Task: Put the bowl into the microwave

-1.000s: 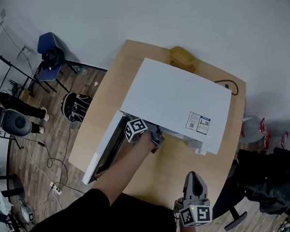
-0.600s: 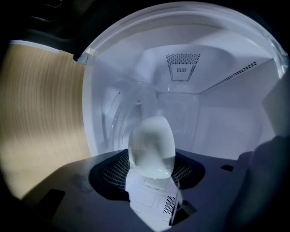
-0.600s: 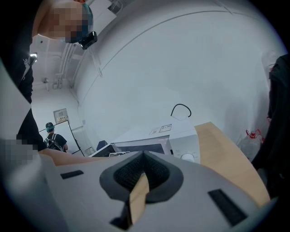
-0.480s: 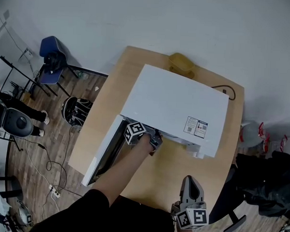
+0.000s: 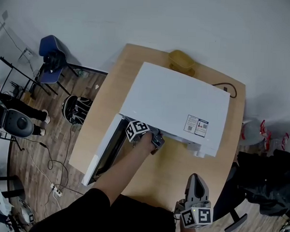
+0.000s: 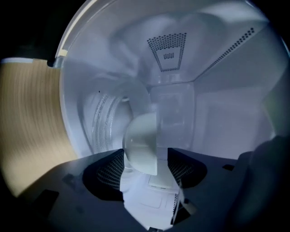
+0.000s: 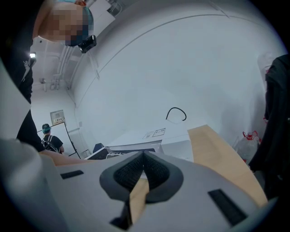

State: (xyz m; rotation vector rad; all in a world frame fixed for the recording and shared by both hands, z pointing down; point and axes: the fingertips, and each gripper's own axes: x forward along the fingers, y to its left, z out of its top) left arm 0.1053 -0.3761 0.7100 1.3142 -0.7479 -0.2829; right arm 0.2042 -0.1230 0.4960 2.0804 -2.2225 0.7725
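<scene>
The white microwave (image 5: 175, 102) stands on the wooden table (image 5: 171, 172) with its door (image 5: 104, 150) swung open to the left. My left gripper (image 5: 156, 139) reaches into the opening. In the left gripper view, rolled on its side, a white bowl (image 6: 141, 145) sits between the jaws of the left gripper (image 6: 145, 157), by the glass turntable (image 6: 102, 120). The jaws are opening, and a gap shows beside the bowl's rim. My right gripper (image 5: 196, 181) hovers at the table's near edge, shut and empty, seen also as right gripper (image 7: 144, 156).
A yellow container (image 5: 182, 59) sits behind the microwave at the table's far edge. A black cable (image 5: 226, 87) loops off the back right corner. A blue chair (image 5: 51, 50) and floor cables lie to the left, dark bags to the right.
The left gripper stays at the microwave opening. The right gripper has shifted only slightly near the table's front edge.
</scene>
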